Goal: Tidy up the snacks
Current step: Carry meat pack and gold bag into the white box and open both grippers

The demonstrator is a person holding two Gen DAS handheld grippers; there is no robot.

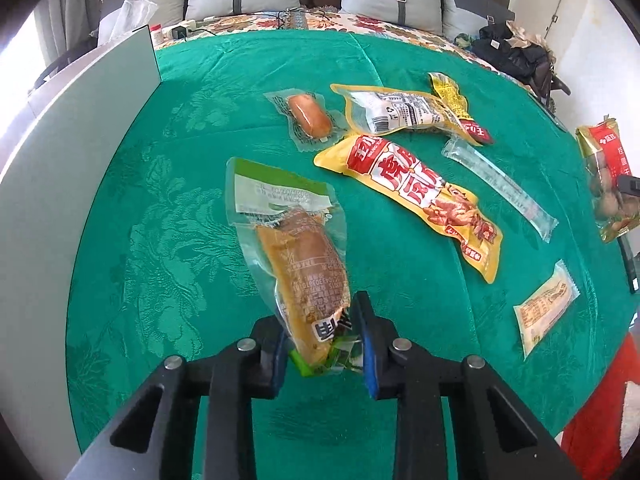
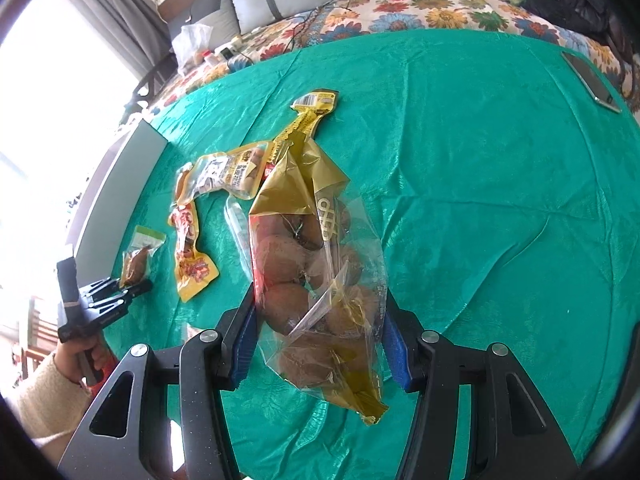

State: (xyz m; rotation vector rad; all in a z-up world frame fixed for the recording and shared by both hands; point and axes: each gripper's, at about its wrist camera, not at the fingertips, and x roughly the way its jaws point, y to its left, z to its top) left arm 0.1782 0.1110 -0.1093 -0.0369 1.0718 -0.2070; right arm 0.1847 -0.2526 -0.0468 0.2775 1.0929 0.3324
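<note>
My left gripper (image 1: 322,334) is shut on a clear green-topped snack pack (image 1: 296,248) with a brown piece inside, held above the green tablecloth (image 1: 240,80). My right gripper (image 2: 318,326) is shut on a gold and clear bag of brown round snacks (image 2: 312,280), also lifted; this bag shows at the right edge of the left wrist view (image 1: 608,184). On the cloth lie a sausage pack (image 1: 306,116), a yellow-rimmed pack (image 1: 404,114), a long yellow and red pack (image 1: 420,196), a clear stick pack (image 1: 500,188) and a small cream pack (image 1: 546,304).
A grey-white box wall (image 1: 80,140) stands along the table's left side. A phone (image 2: 592,82) lies at the far right of the table. Behind the table is a floral-covered sofa (image 2: 420,12) with grey cushions, cables and dark clothes.
</note>
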